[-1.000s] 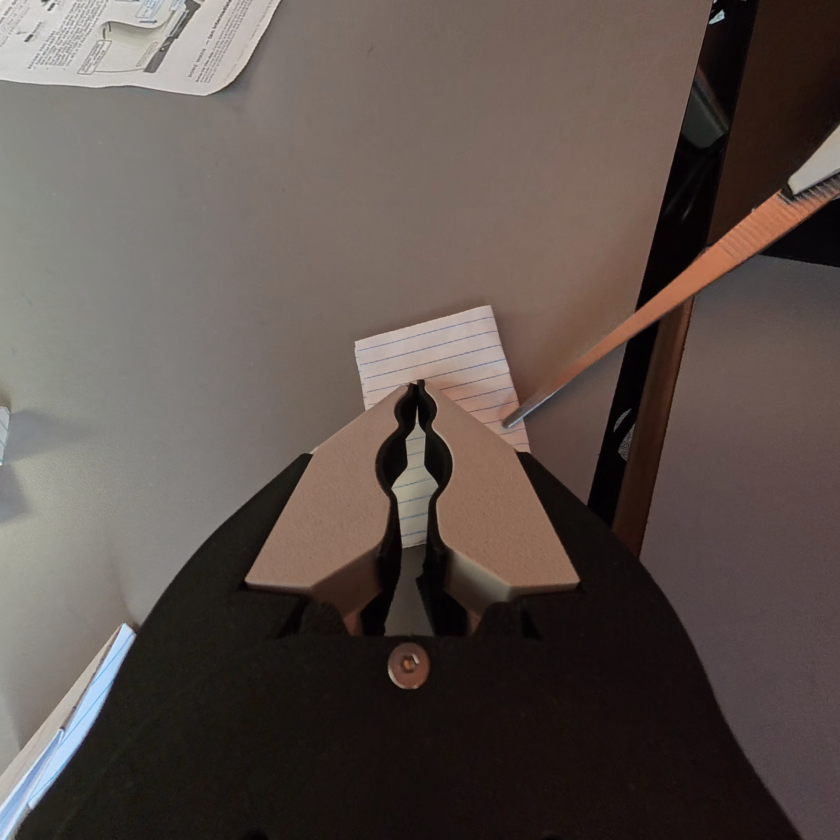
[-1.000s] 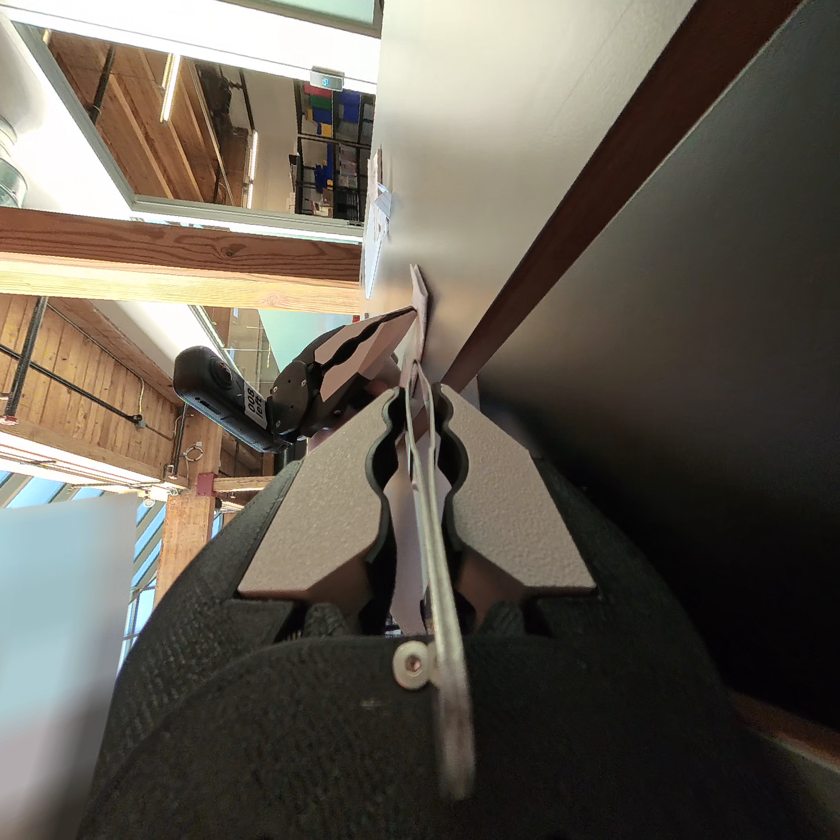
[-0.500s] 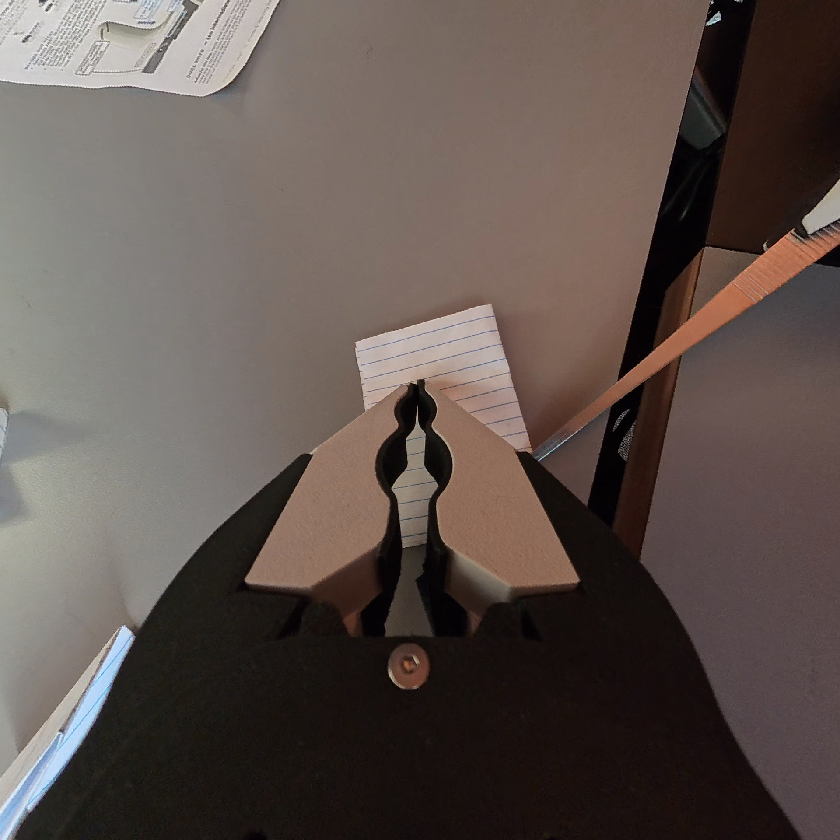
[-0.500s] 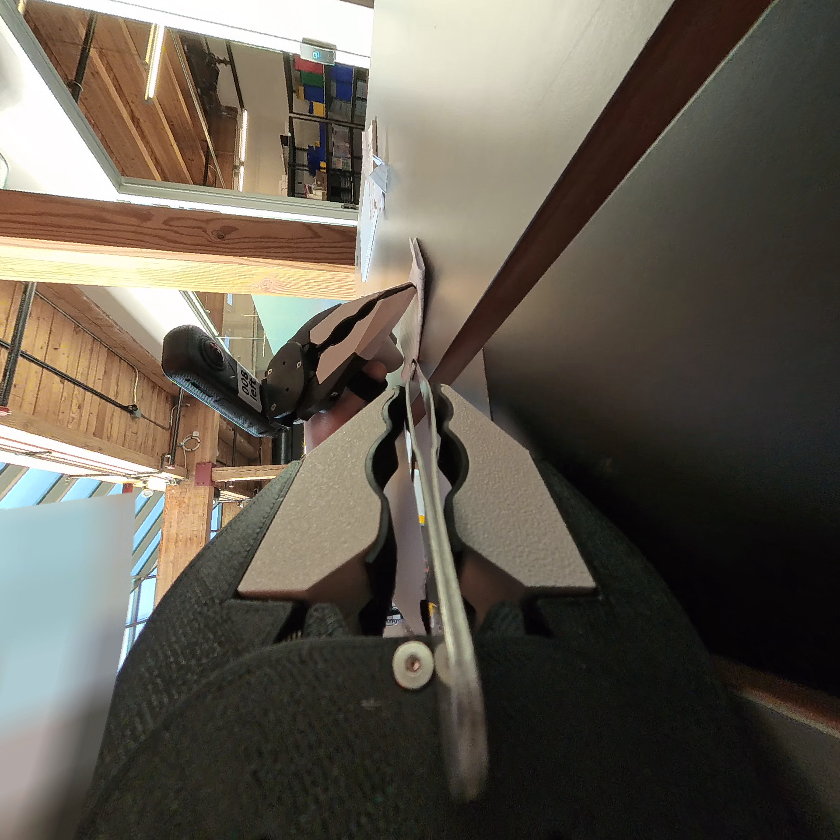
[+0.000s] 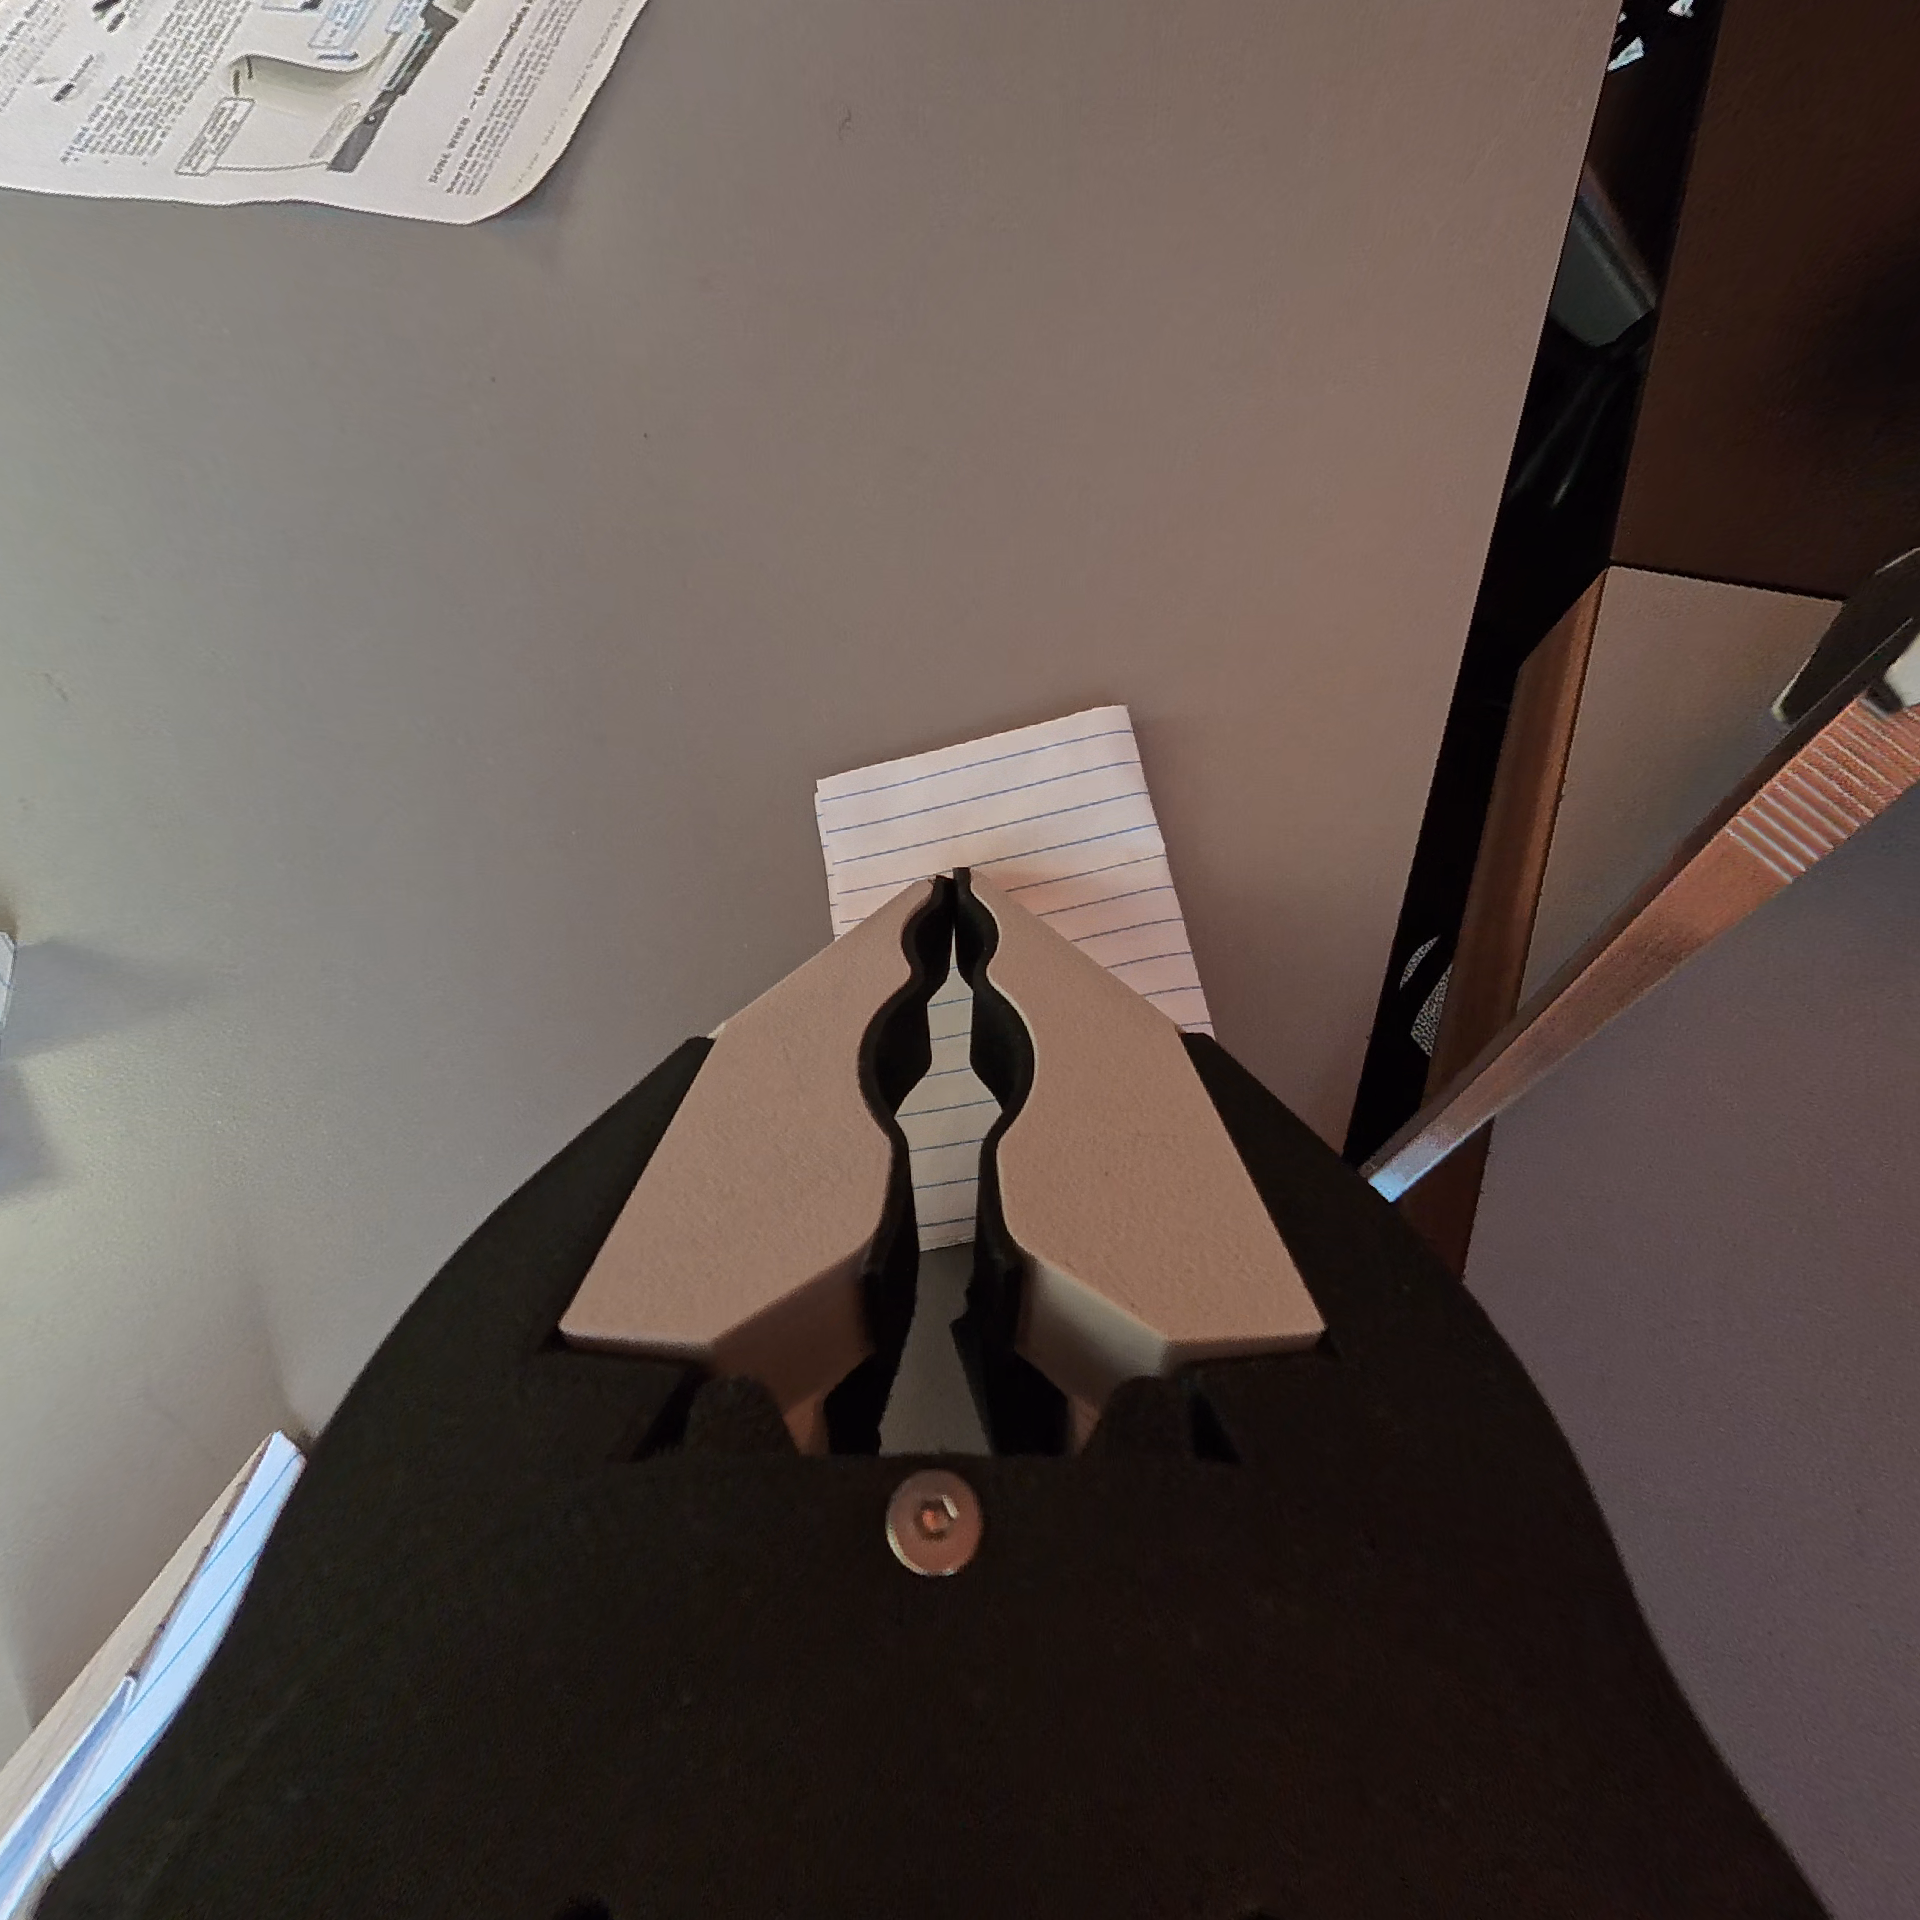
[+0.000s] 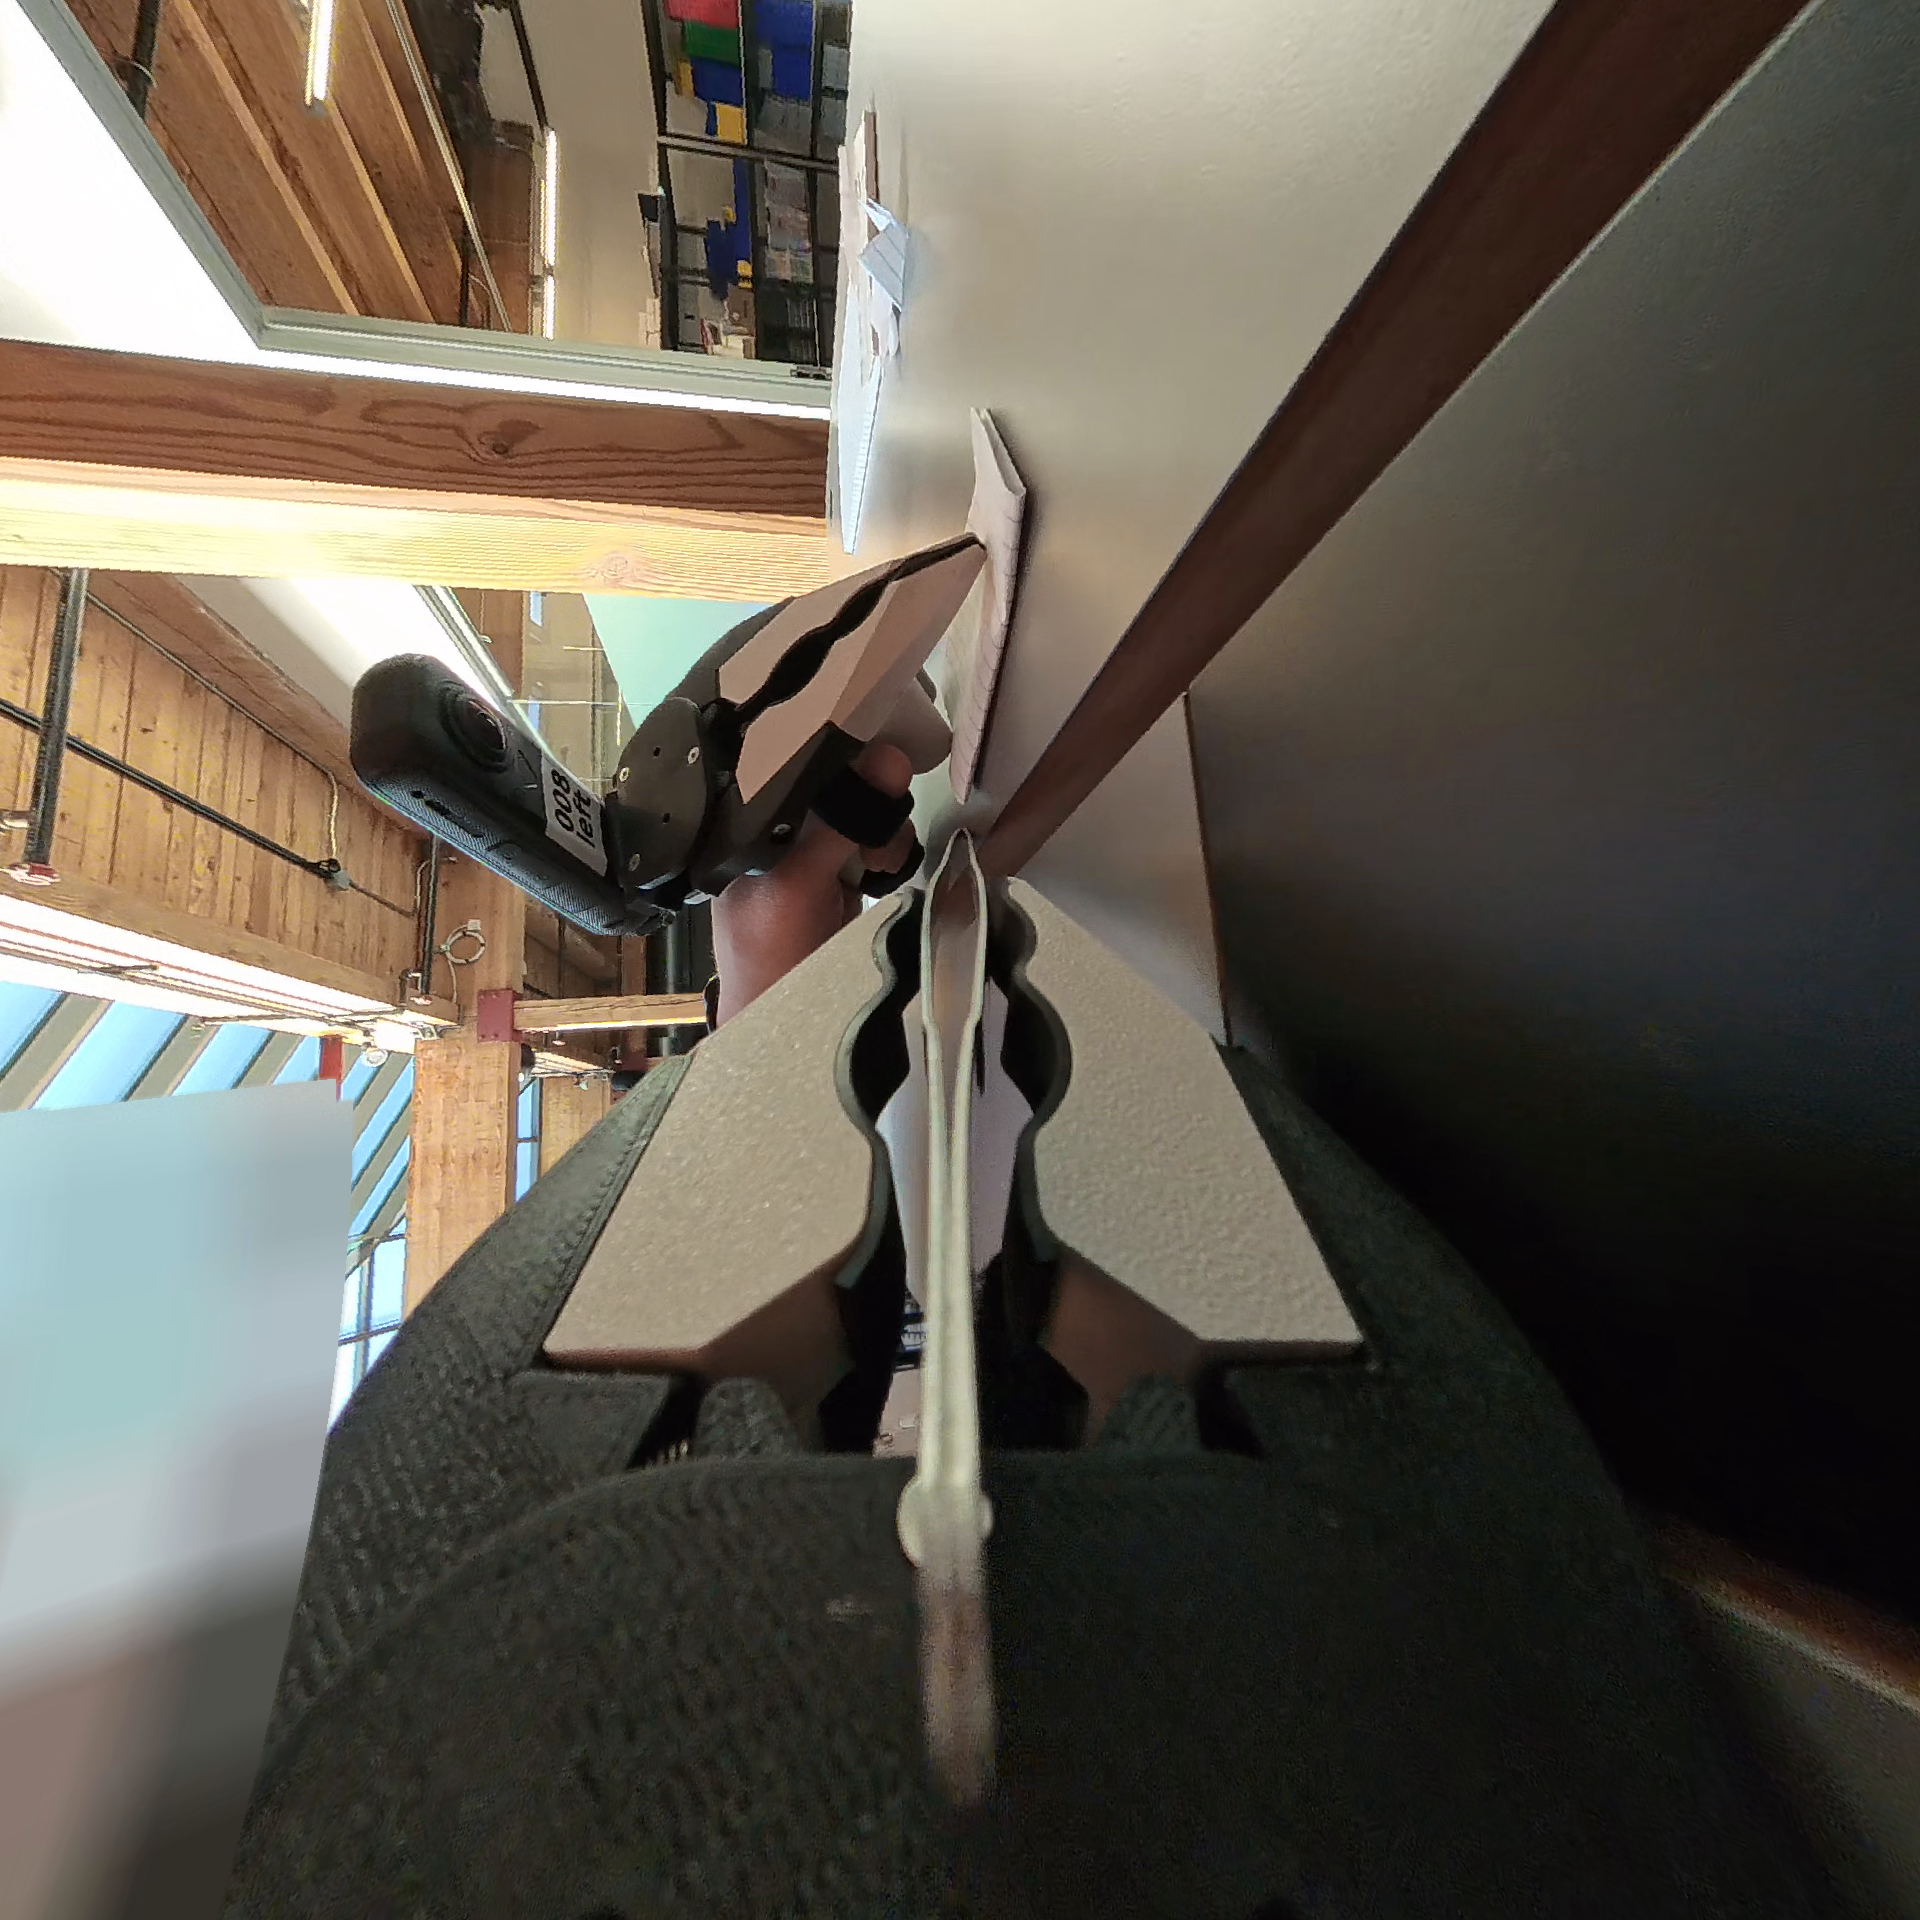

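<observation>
Paper, folded and lined (image 5: 987, 821), lies flat on the grey table (image 5: 623, 571) near its right edge, and my left gripper (image 5: 953, 881) bears down on it from above, tilted forward, with the tips meeting on the sheet. Its jaws are clenched, nothing caught between them; through the gaps farther back I see lined paper underneath. From my right wrist view the left gripper (image 6: 971, 551) shows side-on, its tip touching the folded paper (image 6: 992, 520), a black camera (image 6: 468, 769) sticking out behind it and a hand (image 6: 790, 904) wrapped round the grip. My right gripper (image 6: 961, 842) is turned on its side and held level with the tabletop, just off the table's brown edge (image 6: 1351, 416). Its jaws grasp a pair of metal tweezers (image 6: 951, 1143) that run the length of the fingers, the pointed end poking out just past the tips and close to the table's edge. In the left view the tweezers (image 5: 1621, 997) slant in from the right, their point sitting beside the table's edge and apart from the folded paper. To the right of the edge there is a dark gap and a lower grey surface (image 5: 1714, 1351). On the table, the far and left stretches lie bare up to a printed leaflet (image 5: 291, 104) at the far left corner; a lined pad (image 5: 156, 1621) peeks out at the near left.
</observation>
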Demonstrator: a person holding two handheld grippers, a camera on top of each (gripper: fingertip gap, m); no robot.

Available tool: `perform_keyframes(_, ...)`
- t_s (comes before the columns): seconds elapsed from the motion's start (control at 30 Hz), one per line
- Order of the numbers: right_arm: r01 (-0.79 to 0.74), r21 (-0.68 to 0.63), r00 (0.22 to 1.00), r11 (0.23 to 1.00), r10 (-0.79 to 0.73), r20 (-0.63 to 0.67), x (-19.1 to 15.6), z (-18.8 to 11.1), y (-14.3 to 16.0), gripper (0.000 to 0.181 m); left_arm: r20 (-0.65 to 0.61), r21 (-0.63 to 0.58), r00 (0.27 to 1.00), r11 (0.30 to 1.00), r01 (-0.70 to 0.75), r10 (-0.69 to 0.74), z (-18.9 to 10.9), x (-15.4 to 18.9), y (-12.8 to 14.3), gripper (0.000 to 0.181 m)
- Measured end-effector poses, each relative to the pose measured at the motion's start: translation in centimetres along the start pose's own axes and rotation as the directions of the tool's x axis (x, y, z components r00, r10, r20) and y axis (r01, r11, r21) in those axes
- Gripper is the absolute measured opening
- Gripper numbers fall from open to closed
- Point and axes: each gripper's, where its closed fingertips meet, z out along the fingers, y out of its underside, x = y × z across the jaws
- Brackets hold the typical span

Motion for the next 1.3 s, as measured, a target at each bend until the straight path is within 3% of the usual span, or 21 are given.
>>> perform_keyframes(0.2,-0.048,0.053,0.997,0.997,0.045,0.069,-0.9,-0.8,-1.6,0.011,-0.003,0.000,1.000,1.000,-0.001,0.001,0.0,0.0,0.0,0.000)
perform_keyframes(0.53,-0.006,0.019,1.000,1.000,0.007,-0.031,0.5,-0.2,-0.9,0.011,-0.005,0.006,1.000,1.000,0.004,-0.004,0.0,0.0,0.0,0.000)
perform_keyframes(0.87,0.108,0.149,0.993,0.983,-0.102,-0.053,0.5,-1.4,-4.2,0.010,-0.009,0.009,1.000,1.000,-0.002,0.002,0.0,0.0,0.0,0.000)
perform_keyframes(1.3,0.187,0.183,0.980,0.965,-0.172,-0.097,0.8,-2.5,-6.1,0.011,-0.015,0.010,1.000,1.000,-0.007,0.007,0.0,0.0,0.0,0.000)
